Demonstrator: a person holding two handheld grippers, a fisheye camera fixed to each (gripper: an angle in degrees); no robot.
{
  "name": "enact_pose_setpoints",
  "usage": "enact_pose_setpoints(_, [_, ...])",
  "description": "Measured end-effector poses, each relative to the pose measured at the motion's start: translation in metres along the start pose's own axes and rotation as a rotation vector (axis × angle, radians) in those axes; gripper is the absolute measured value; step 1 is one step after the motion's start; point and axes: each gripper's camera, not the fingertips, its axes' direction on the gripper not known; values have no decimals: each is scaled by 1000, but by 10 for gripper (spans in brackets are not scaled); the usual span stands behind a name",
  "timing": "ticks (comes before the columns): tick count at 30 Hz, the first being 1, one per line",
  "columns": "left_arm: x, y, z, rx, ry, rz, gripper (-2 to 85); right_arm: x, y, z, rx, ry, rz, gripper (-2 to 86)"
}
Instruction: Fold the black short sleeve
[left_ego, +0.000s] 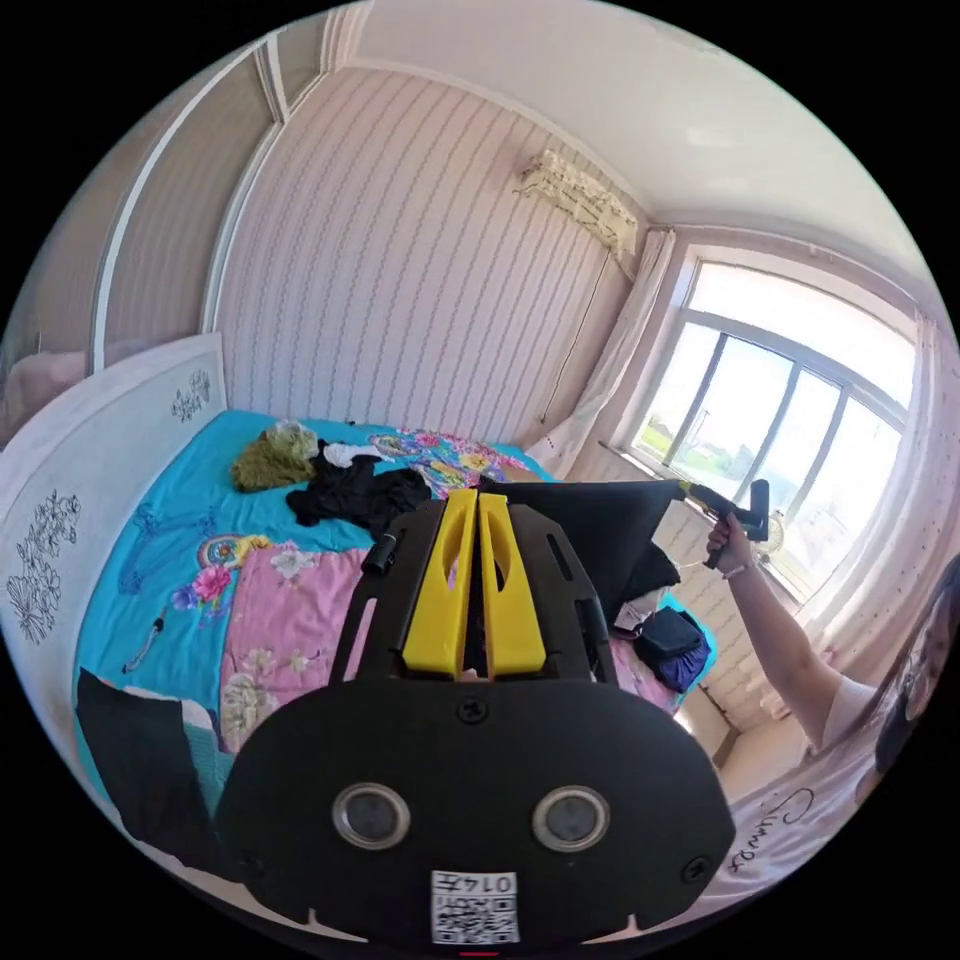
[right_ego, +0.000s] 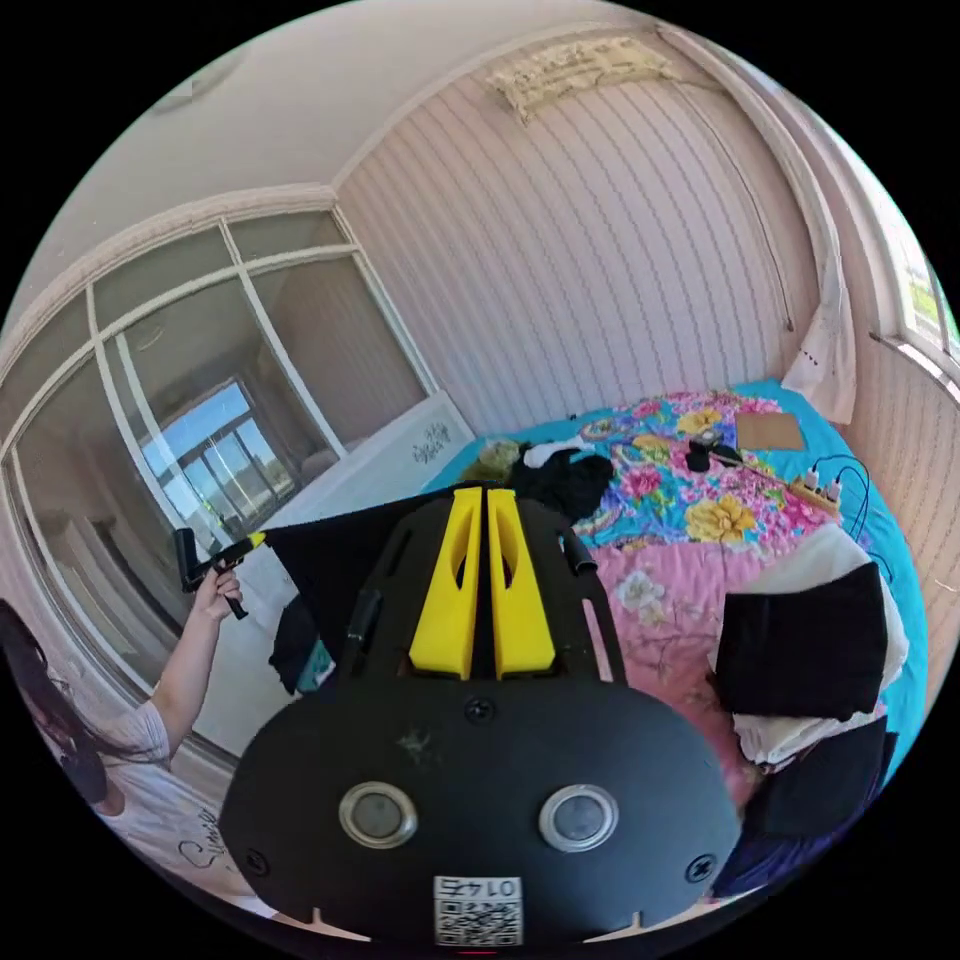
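Black shirt (left_ego: 600, 520) is stretched in the air above the bed (left_ego: 160, 500), pulled taut between both tools, not yet laid down or folded; folding looks barely started. Left tool (left_ego: 478, 500): yellow jaws nearly together, pinching one end of the shirt. Right tool (right_ego: 478, 495): jaws likewise pressed close on the other end. A loose clothes pile (left_ego: 340, 480) sits near the bed's far edge; folded stack (right_ego: 800, 650) at the right edge.

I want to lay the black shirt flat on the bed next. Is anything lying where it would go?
Partly. The black short sleeve hangs stretched above the pink quilt, which looks bare, but a loose clothes pile lies beyond and folded stacks sit alongside.
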Motion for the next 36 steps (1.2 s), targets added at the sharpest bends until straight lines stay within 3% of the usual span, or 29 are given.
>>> enact_pose_setpoints(2, [1,1,-1,13,-4,9,-10,-15,-6,-21,123,-63,-55,2])
enact_pose_setpoints(6, [-21,50,20,-65,-18,-35,-10,-14,32,-18,79,-62,-116,2])
enact_pose_setpoints(12, [-85,198,93,-379,-45,-238,-10,47,185,58,-307,7,32,2])
enact_pose_setpoints(16, [-106,302,132,-615,-109,-286,-10,100,310,113,-594,53,272,2])
enact_pose_setpoints(21, [-126,408,147,-820,-100,-459,-10,131,400,130,-772,47,501,3])
enact_pose_setpoints(36, [-107,467,140,-876,-80,-383,-10,124,463,142,-923,79,477,4])
